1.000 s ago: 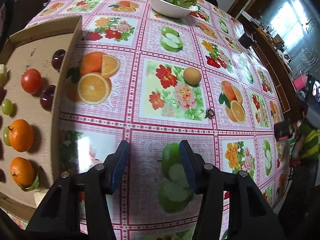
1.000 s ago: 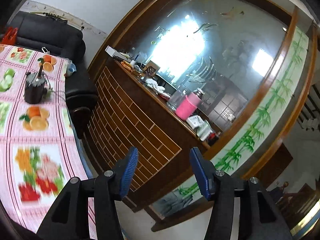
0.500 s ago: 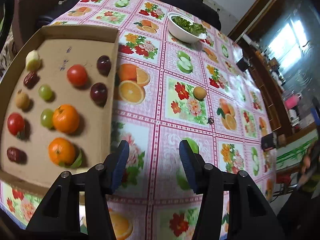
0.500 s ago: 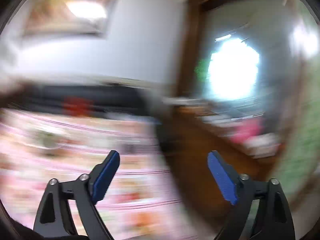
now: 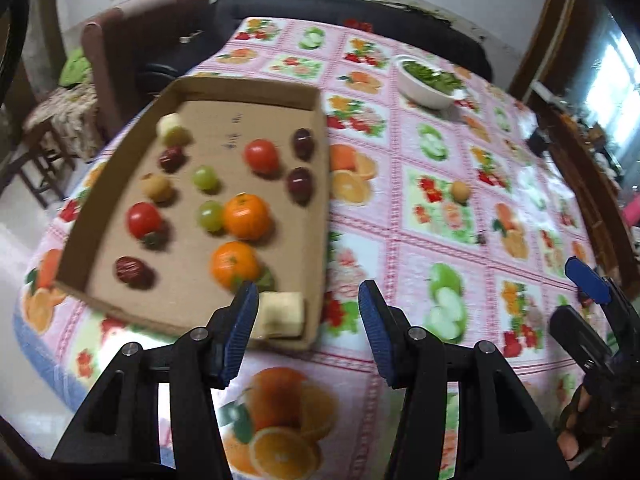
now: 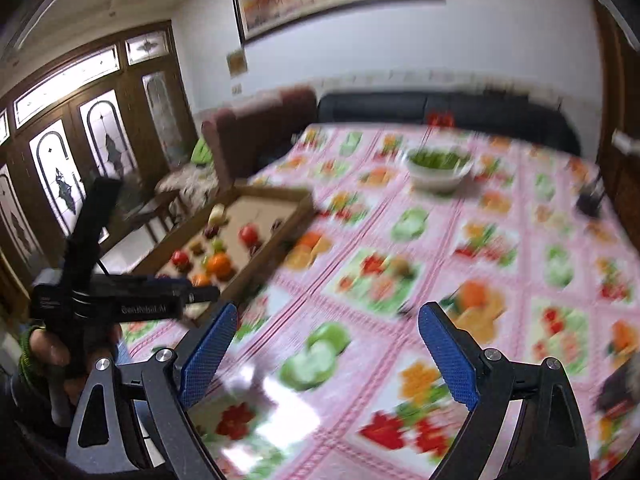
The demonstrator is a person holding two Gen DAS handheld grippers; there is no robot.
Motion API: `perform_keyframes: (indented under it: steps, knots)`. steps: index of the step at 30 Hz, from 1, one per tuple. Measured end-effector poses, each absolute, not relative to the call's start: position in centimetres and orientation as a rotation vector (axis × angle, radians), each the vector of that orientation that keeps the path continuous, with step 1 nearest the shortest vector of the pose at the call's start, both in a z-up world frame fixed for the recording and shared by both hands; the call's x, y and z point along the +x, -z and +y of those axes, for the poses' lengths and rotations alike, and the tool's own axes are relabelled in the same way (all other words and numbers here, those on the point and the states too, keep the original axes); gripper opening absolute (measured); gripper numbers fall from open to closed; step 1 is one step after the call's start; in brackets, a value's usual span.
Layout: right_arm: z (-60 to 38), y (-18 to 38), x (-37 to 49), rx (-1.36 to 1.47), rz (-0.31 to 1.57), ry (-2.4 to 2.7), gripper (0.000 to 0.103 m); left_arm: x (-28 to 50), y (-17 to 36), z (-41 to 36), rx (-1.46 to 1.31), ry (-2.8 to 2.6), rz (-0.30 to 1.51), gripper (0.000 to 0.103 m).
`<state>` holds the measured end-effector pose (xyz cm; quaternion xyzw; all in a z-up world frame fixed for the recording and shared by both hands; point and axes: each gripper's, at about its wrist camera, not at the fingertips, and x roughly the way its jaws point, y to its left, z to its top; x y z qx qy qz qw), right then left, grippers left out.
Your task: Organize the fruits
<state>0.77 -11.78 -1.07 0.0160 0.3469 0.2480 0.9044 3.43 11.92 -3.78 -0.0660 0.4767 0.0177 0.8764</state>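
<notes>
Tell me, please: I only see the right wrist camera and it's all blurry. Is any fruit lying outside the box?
Observer: Yes. The left wrist view shows one small tan fruit on the tablecloth, apart from the cardboard box.
Operator: What's in the box's near corner?
Observer: A pale cut chunk, lying against the front wall.
Operator: Is the left gripper holding anything?
Observer: No. The left gripper is open, with nothing between its pads.

Your left gripper had black plastic arms with triangle holes, silver screws and blue ribbed pads. Your right gripper looked the same, with blue dotted pads. White letters marked one black handle; a green cuff showed at your wrist.
</notes>
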Motion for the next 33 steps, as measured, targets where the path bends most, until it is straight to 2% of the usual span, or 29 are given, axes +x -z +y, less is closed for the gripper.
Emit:
perform_keyframes:
  steps: [5,13,24,33]
  knots:
    - [-10.1,2.5,2.1,0.015,0.778,-0.556,0.093,2.3,3.6,12.9,-0.103,-0.102,0.966,0.051]
    - [-4.9,3.2,5.5,-0.219,0.775,-0.719,0.093,0.6,3.2,14.5,-0.023,-0.207,0.92,0.051]
    - [1.7,4.1,8.2,-0.48,0.69,-0.882,0.093,-0.5,3.3,17.2,-0.011,-0.295,0.911,0.054]
    - [4.1,3.9,9.0,-0.562,0.678,-0.958,0.093,-1.0,3.6,18.2,-0.015,-0.329,0.908,0.055]
